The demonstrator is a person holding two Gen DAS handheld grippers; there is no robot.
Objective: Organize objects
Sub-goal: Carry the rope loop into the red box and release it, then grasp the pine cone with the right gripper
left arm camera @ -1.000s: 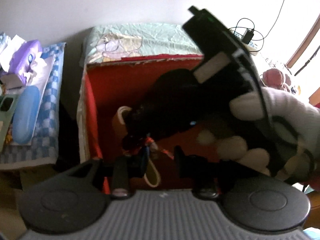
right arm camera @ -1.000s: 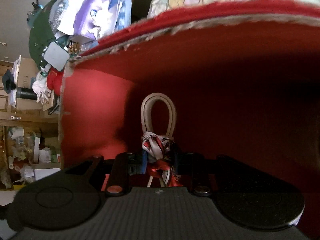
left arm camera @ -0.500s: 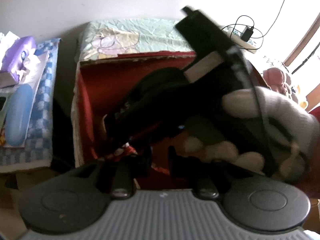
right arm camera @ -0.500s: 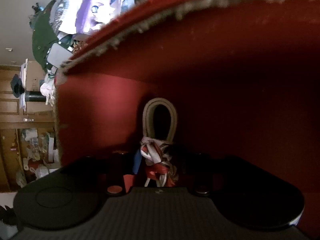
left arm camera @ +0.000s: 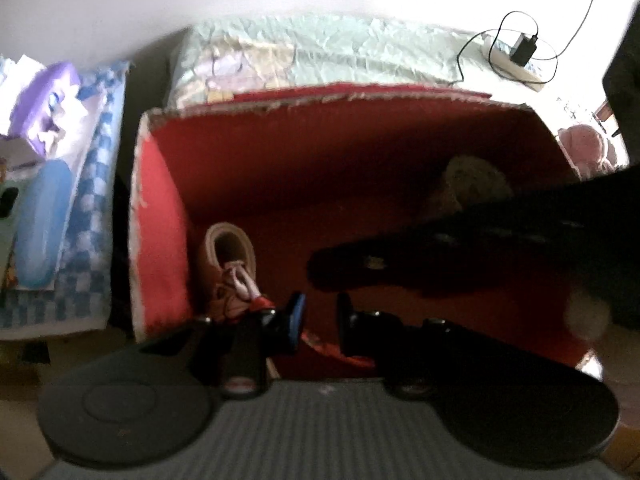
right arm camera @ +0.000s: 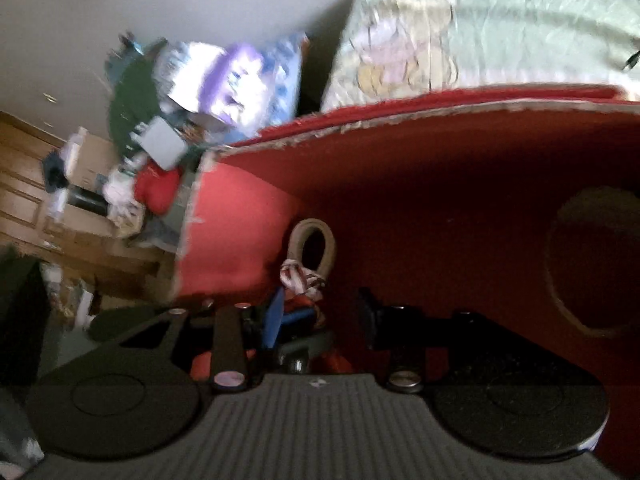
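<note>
Landmark: the red box (left arm camera: 360, 168), open-topped with a ragged cardboard rim, standing against a bed with a pale green cover (left arm camera: 320, 52); everything below is placed relative to it.
Task's thing: a tan strap loop with a red-and-white knotted scarf (left arm camera: 234, 276) lies on the box floor, close to the left wall; in the right wrist view it is the same loop (right arm camera: 312, 256), just ahead of the claw tips.
Left claw: the left claw (left arm camera: 318, 320) reads as pinched as narrow as it goes, though a slim gap shows between its tips; whether a strip of red cloth is caught there I cannot tell, the spot being dark and blurred.
Right claw: the right claw (right arm camera: 320, 320) stands well open with nothing pressed by its pads; the scarf end lies between and just beyond them; the frame is smeared.
Step in hand: judged, the strap has just been placed in the box and the right claw is clearing off.
Next move: likely the left claw must let go and lift out without dragging the scarf.
Left view only: the right tool's dark body (left arm camera: 480, 248) crossing over the box; a charger and cable (left arm camera: 524, 50) beyond the box.
Right view only: a round cardboard opening (right arm camera: 596, 264) inside the box at right; a cluttered pile (right arm camera: 168, 140) left of the box.
</note>
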